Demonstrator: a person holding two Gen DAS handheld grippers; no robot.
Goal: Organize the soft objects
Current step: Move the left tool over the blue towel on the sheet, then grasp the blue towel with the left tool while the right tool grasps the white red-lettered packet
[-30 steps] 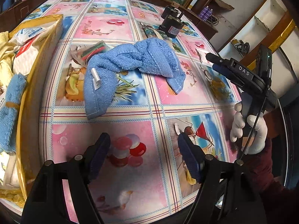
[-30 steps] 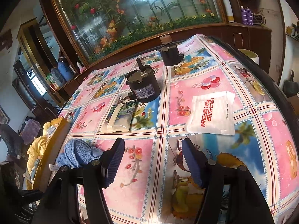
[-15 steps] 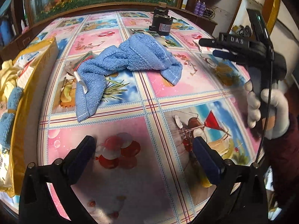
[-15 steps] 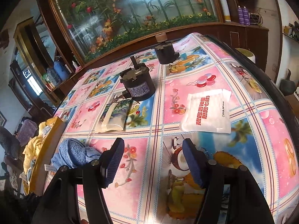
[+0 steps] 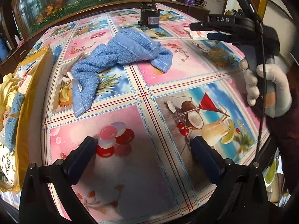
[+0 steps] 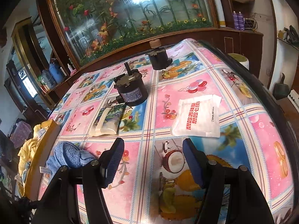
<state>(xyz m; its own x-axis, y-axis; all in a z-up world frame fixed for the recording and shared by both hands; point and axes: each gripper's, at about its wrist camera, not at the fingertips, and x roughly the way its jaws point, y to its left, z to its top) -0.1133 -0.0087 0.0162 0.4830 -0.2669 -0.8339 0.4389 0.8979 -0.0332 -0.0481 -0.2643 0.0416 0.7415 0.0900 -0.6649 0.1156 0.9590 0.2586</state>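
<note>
- Left wrist view: the left gripper [image 5: 143, 150] is hovering low over the patterned tablecloth [image 5: 168, 71], its two fingers spread wide and holding nothing.
- A blue towel [image 5: 119, 56], crumpled, is lying on the cloth beyond the fingers, well apart from them; a white tag [image 5: 75, 80] is showing at its left fold.
- A yellow bag [image 5: 28, 85] is sitting at the table's left edge, with yellow and blue cloths inside it.
- The right gripper [image 6: 153, 160], held in a white-gloved hand [image 5: 267, 87], is also gaping, empty.
- Right wrist view: a white packet [image 6: 198, 119] with red characters is lying just beyond the right fingers; a pale pouch [image 6: 108, 121] is resting near a black motor [image 6: 130, 91], and a second motor [image 6: 158, 59] is standing farther back.
</note>
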